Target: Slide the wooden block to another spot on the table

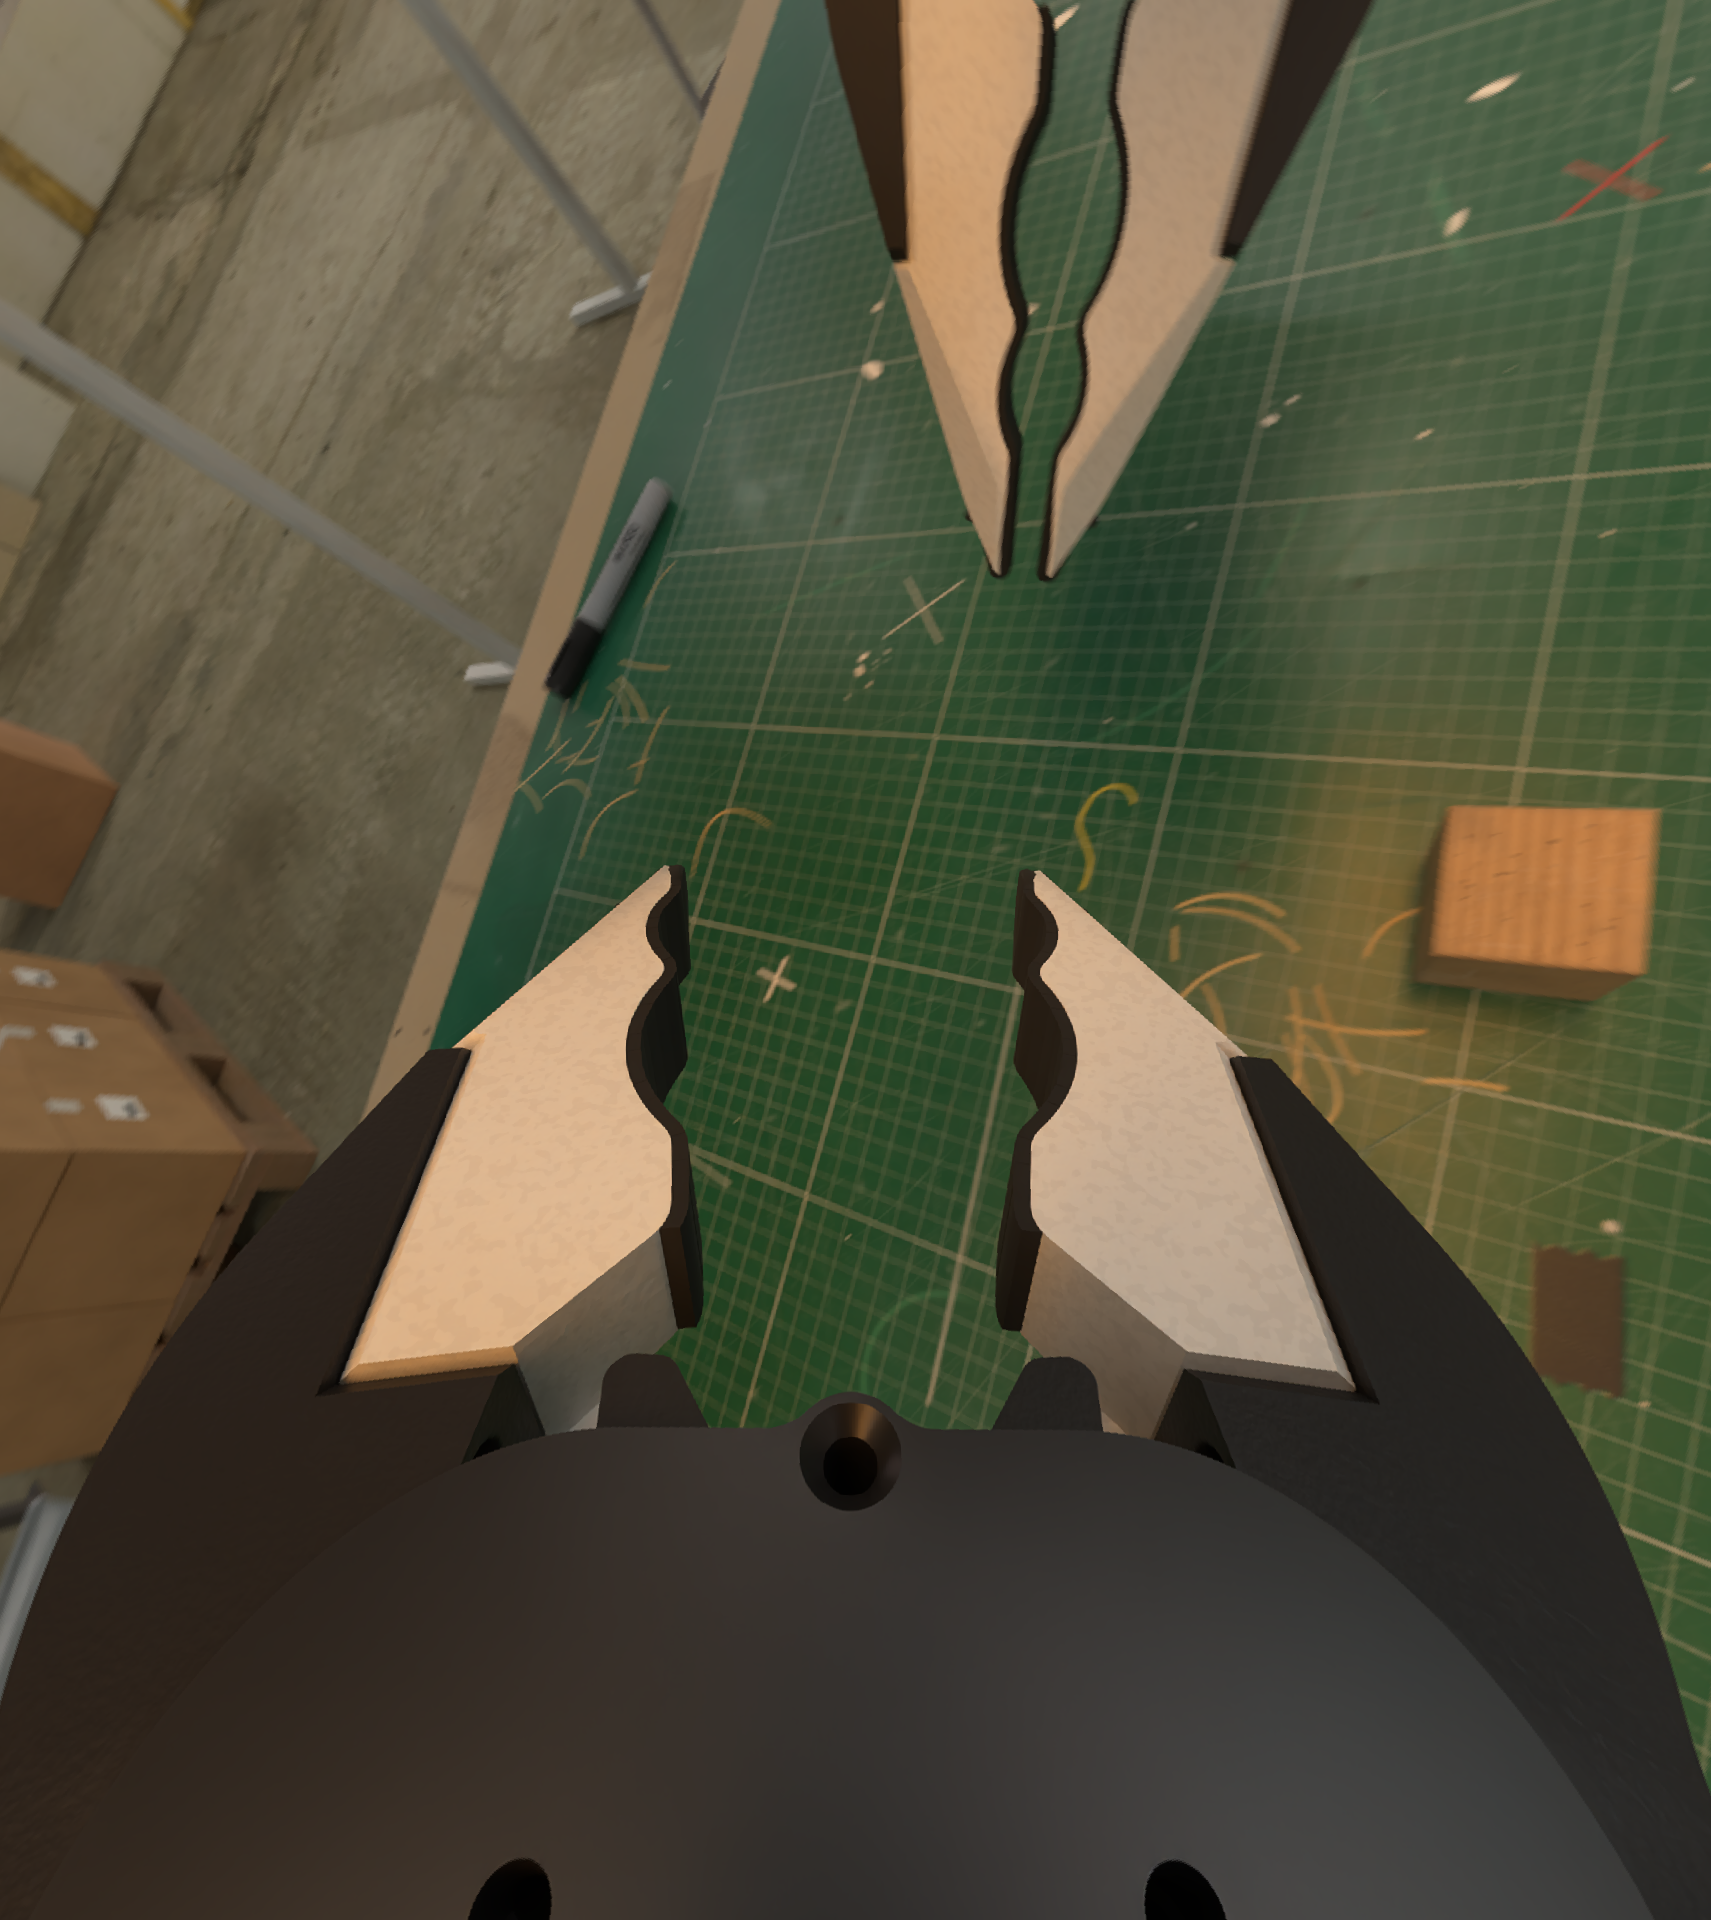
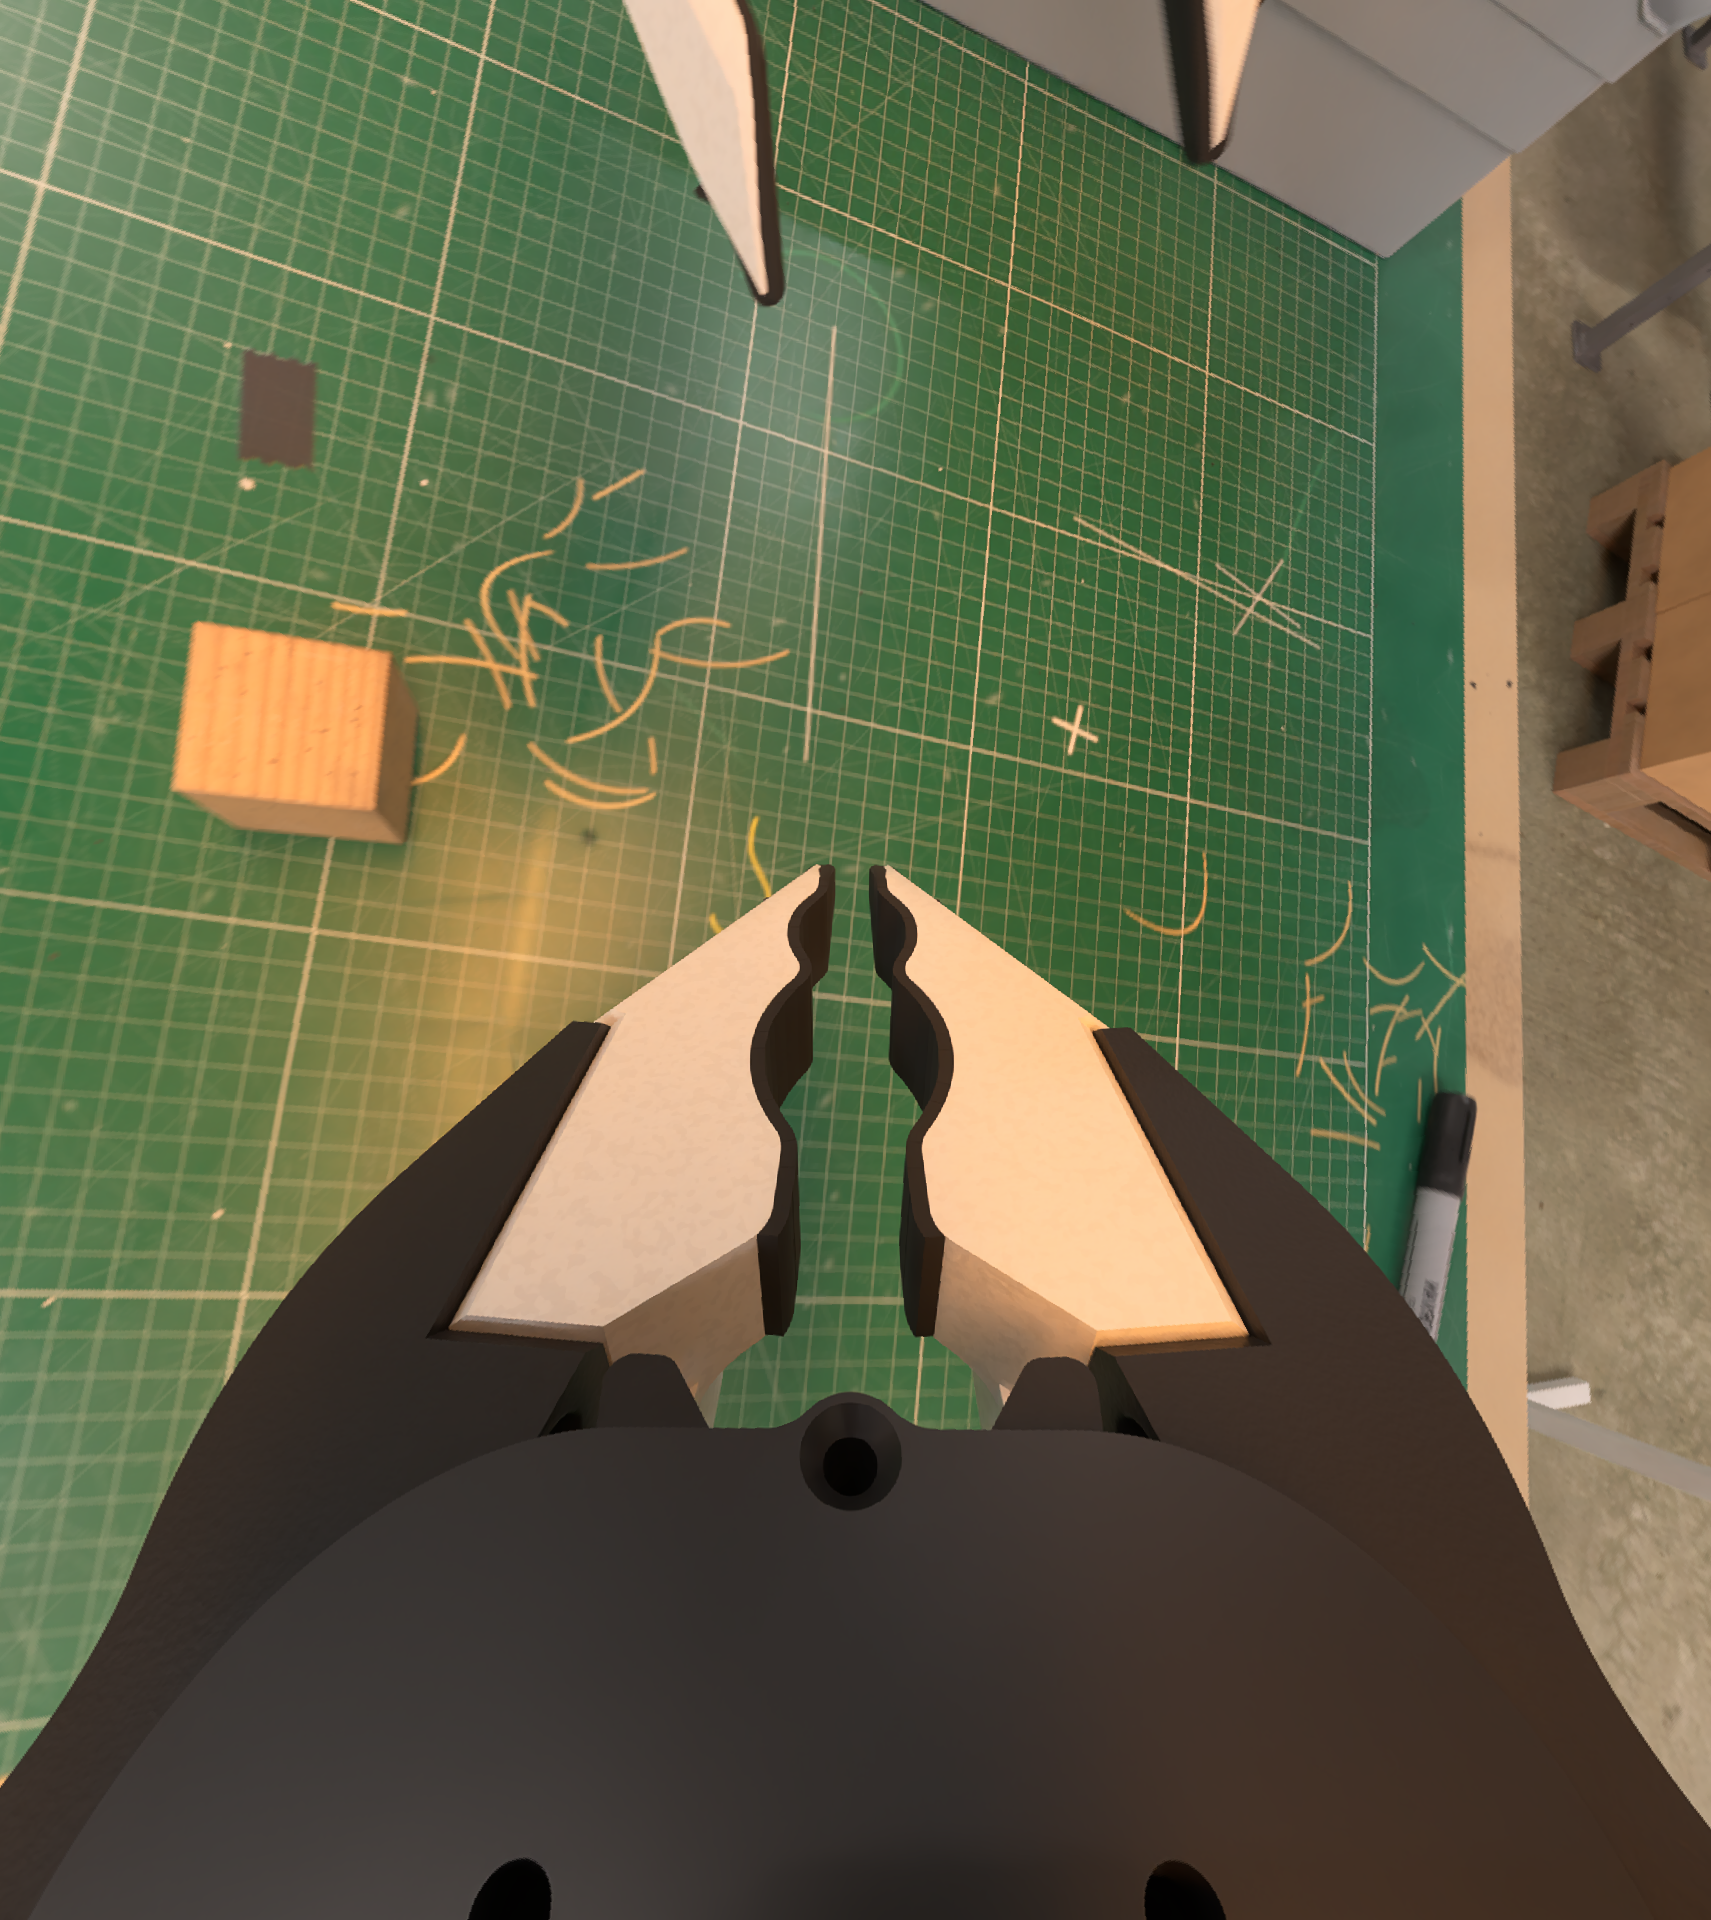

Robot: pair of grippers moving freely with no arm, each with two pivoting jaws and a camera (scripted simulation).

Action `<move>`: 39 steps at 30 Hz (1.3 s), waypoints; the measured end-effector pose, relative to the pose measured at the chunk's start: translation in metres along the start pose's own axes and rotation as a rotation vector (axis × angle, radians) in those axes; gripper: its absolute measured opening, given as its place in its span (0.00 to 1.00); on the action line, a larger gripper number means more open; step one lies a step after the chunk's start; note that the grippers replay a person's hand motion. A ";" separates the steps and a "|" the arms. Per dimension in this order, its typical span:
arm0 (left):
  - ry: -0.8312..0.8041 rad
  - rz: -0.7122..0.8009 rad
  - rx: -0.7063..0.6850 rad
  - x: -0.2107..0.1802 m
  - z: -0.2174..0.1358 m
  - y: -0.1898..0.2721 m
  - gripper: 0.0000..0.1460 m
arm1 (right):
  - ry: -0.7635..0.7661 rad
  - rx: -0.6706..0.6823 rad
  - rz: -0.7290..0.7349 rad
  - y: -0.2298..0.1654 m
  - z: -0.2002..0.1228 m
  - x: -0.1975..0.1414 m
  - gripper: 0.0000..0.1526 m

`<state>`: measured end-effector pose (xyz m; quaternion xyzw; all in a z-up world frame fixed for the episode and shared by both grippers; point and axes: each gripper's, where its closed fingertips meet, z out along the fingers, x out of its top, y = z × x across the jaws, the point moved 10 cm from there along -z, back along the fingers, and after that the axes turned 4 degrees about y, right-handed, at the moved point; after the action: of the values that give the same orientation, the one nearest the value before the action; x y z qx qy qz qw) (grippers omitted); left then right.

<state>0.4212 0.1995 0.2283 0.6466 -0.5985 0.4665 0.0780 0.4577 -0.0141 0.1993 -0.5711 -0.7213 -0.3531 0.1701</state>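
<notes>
A light wooden block [image 1: 1542,899] lies flat on the green cutting mat [image 1: 1090,727]. In the left wrist view it is to the right of my left gripper [image 1: 851,878], which is open, empty and apart from it. In the right wrist view the block [image 2: 290,727] is to the left of my right gripper [image 2: 851,873], which is shut with nothing between its fingers. The right gripper also shows across the mat in the left wrist view [image 1: 1022,571]. The left gripper's open fingers [image 2: 737,156] show at the top of the right wrist view.
A black and grey marker [image 1: 612,587] lies by the mat's edge, also in the right wrist view [image 2: 1438,1210]. A dark brown patch [image 1: 1578,1320] and wood shavings [image 2: 581,665] lie on the mat. A grey box [image 2: 1350,125] stands at the far corner. Cardboard boxes [image 1: 20,1174] stand on the floor beyond the table edge [image 1: 518,727].
</notes>
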 end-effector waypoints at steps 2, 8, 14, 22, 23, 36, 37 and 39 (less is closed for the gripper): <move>0.035 -0.007 -0.047 0.003 0.003 0.011 0.43 | 0.001 -0.014 0.006 -0.009 -0.016 -0.003 0.04; 0.103 -0.057 -0.216 0.004 0.009 0.047 0.52 | 0.039 -0.053 0.048 -0.045 -0.068 -0.018 0.04; 0.061 -0.082 -0.386 -0.003 0.021 0.090 0.72 | 0.028 -0.081 0.110 -0.093 -0.099 -0.043 0.04; -0.029 -0.086 -0.416 -0.020 0.049 0.139 0.78 | 0.055 -0.026 0.187 -0.153 -0.104 -0.069 0.04; -0.042 -0.088 -0.411 -0.023 0.052 0.142 0.77 | 0.058 -0.016 0.196 -0.158 -0.102 -0.071 0.04; -0.059 -0.073 -0.322 -0.040 0.067 0.151 0.35 | 0.047 0.067 0.211 -0.190 -0.071 -0.083 0.04; -0.057 -0.078 -0.315 -0.041 0.066 0.150 0.35 | 0.044 0.067 0.212 -0.190 -0.069 -0.083 0.04; -0.061 -0.086 -0.290 -0.045 0.065 0.148 0.35 | 0.038 0.070 0.214 -0.191 -0.065 -0.085 0.04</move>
<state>0.3359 0.1481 0.0937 0.6674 -0.6335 0.3517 0.1723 0.2914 -0.1386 0.1287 -0.6317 -0.6647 -0.3182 0.2404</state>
